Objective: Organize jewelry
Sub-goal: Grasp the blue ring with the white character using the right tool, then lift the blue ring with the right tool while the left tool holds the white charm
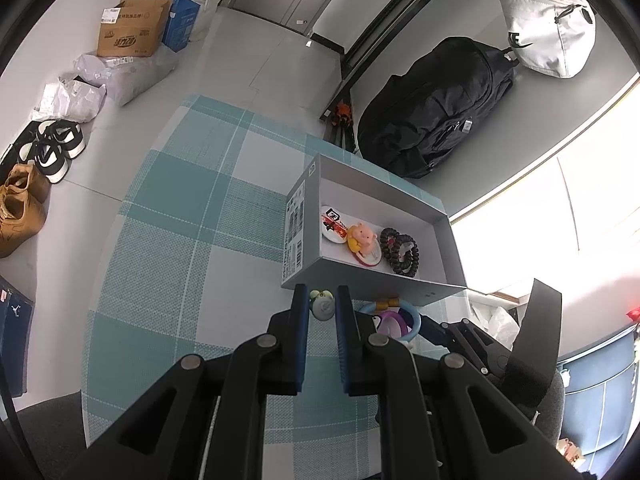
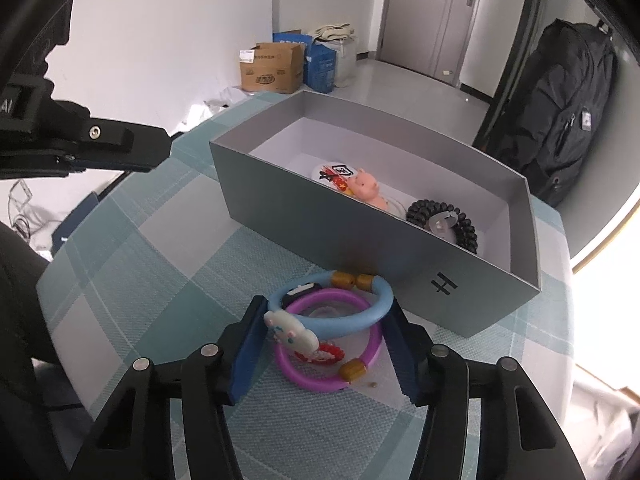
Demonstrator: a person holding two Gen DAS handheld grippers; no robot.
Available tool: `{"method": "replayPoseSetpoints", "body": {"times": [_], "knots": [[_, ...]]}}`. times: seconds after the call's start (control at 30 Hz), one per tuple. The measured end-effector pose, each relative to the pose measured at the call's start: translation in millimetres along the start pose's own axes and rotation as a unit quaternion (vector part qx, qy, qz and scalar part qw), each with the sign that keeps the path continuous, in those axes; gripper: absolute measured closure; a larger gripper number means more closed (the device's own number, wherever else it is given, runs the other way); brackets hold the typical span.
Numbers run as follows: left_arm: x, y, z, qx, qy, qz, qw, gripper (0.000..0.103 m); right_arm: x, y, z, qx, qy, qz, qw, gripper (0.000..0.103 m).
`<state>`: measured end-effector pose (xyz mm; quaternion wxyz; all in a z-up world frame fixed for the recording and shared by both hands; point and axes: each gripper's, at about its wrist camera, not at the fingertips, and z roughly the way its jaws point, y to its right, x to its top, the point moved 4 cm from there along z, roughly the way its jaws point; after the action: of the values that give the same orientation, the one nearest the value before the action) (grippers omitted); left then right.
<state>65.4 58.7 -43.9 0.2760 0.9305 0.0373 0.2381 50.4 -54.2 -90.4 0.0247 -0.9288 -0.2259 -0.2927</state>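
Note:
My left gripper (image 1: pixel 323 296) is shut on a small green and white charm (image 1: pixel 322 305), just short of the near wall of the grey box (image 1: pixel 303 216). The box holds a round badge (image 1: pixel 335 224), a pink pig figure (image 1: pixel 362 237) and a dark bead bracelet (image 1: pixel 400 252). On the checked cloth in front of the box (image 2: pixel 320 220) lie a blue bracelet (image 2: pixel 360 322) with a white cloud charm (image 2: pixel 290 330) and a purple bracelet (image 2: pixel 312 378), stacked. My right gripper (image 2: pixel 326 308) straddles them, its pads against both sides of the blue bracelet.
The teal checked tablecloth (image 1: pixel 180 240) covers a round table, whose edge runs close behind the box. Beyond it are a black backpack (image 1: pixel 436 108), a white bag (image 1: pixel 548 32), cardboard boxes (image 1: pixel 128 32) and shoes (image 1: pixel 52 148) on the floor.

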Motion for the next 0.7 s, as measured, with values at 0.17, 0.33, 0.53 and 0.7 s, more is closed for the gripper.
{"method": "replayPoseSetpoints", "body": {"times": [0.17,0.33,0.53,0.7], "knots": [[-1,0,2,0.005,-0.002,0.0,1.0,0.094,1,-1,-2,0.003,0.007,-0.006,1.0,0.048],[-2,1,3,0.006,-0.005,0.005,1.0,0.094,1,-1,-10,0.017,0.021,0.0,1.0,0.048],[-2,2,3,0.008,-0.002,0.008,0.9999,0.094,1,7,-19,0.053,0.032,0.027,0.998,0.05],[-4,2,4,0.011,-0.005,0.009,0.9999,0.094,1,10,-20,0.066,0.031,0.042,0.996,0.05]]}}
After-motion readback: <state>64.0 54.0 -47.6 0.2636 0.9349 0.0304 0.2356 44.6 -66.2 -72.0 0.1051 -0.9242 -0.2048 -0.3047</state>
